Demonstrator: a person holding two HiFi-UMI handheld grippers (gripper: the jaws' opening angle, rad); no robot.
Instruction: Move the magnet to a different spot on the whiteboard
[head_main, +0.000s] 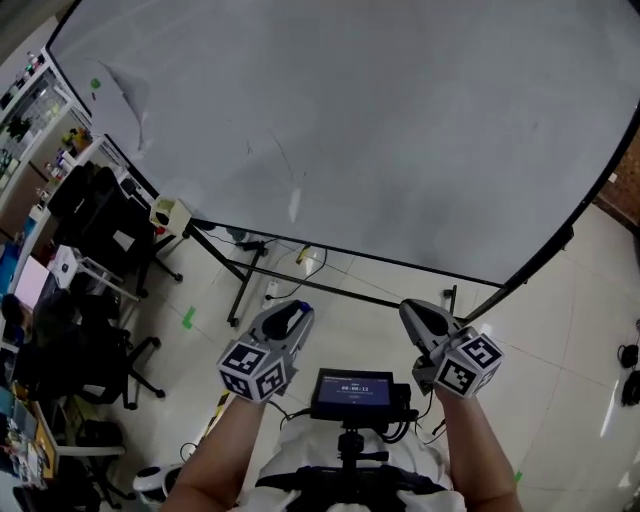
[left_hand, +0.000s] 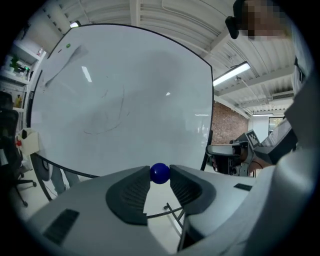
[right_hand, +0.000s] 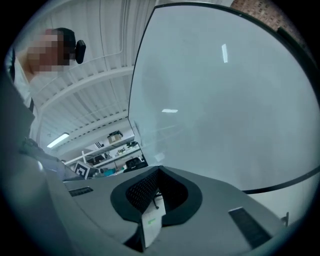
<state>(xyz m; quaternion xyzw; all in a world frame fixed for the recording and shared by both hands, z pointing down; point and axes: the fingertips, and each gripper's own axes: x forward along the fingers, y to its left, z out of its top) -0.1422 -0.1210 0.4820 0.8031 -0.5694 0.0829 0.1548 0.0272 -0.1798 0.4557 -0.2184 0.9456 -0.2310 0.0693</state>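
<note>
A small blue ball magnet (left_hand: 160, 173) sits pinched between the tips of my left gripper (left_hand: 160, 175), held off the whiteboard (left_hand: 120, 100). In the head view the left gripper (head_main: 291, 318) is low and in front of the whiteboard (head_main: 380, 120), with a bit of blue magnet (head_main: 301, 306) at its tip. My right gripper (head_main: 424, 320) hangs beside it at the same height, its jaws closed together with nothing between them. In the right gripper view the right gripper (right_hand: 159, 170) points up along the whiteboard (right_hand: 225, 110). A small green magnet (head_main: 96, 85) sticks near the board's upper left corner.
The board's black stand (head_main: 245, 275) and cables spread over the tiled floor below. Black office chairs (head_main: 95, 225) and cluttered shelves (head_main: 30, 110) crowd the left side. A cream box (head_main: 170, 214) hangs at the board's lower left corner. A small screen (head_main: 354, 390) sits at my chest.
</note>
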